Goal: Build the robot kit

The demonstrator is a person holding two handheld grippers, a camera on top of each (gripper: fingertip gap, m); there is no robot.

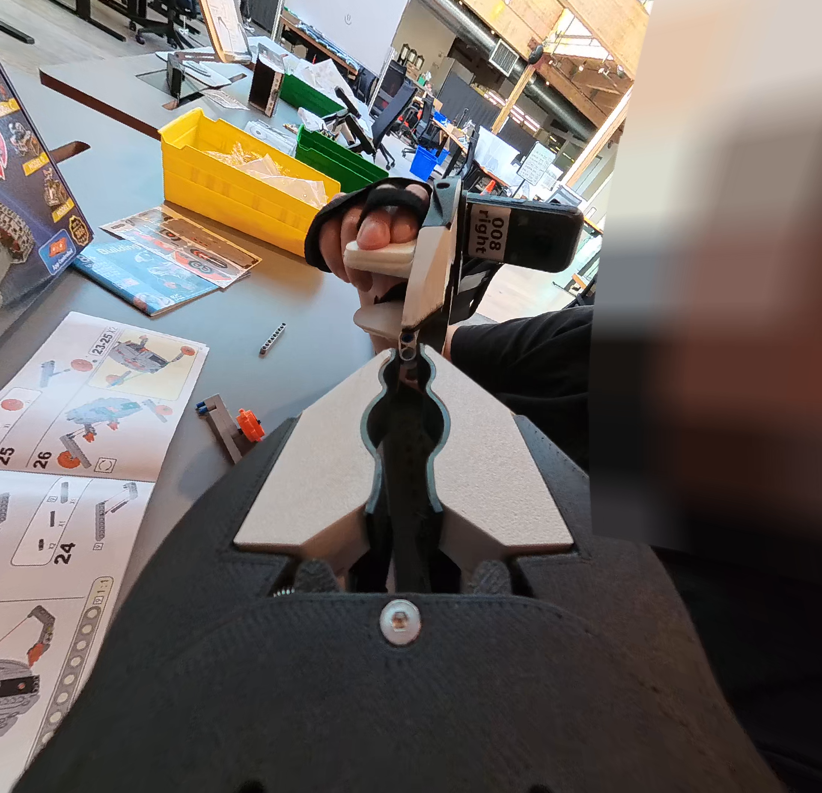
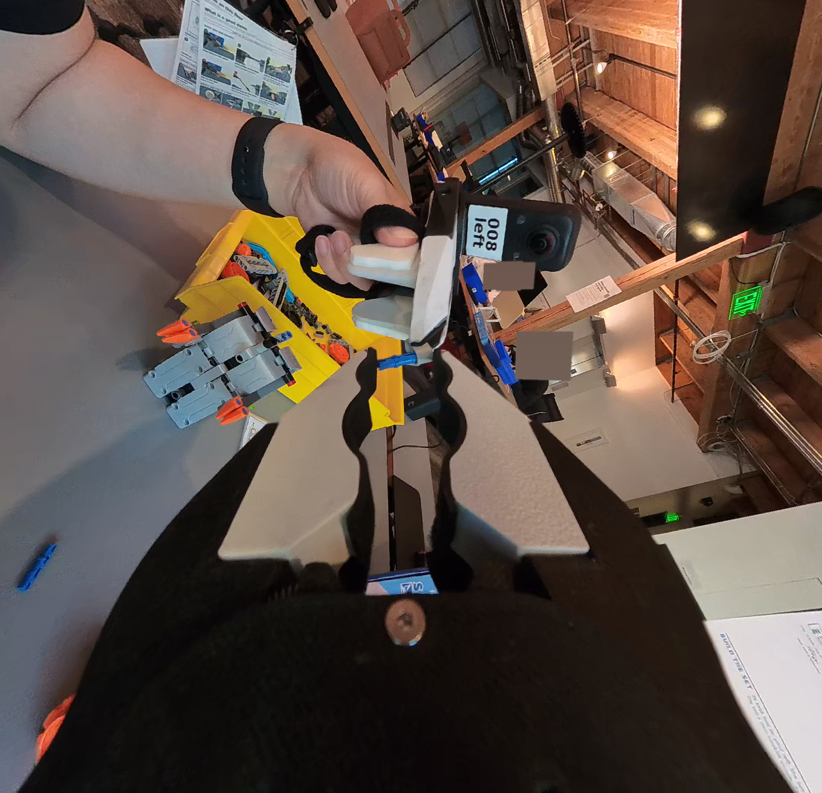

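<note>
Pinched at the tips of the left gripper: a small grey beam, raised above the table, with a blue pin sticking out of one hole. Hard to tell how deep the pin sits.

Spread on either side of that pin: the fingers of the right gripper, tip to tip with the left, with no firm contact visible.

Lying below in the left wrist view: a small grey-and-orange sub-assembly, a loose grey beam, open instruction sheets and a yellow bin of clear bags.

Resting on the table in the right wrist view: a larger grey build with orange tips, a yellow parts bin and a spare blue pin.
</note>
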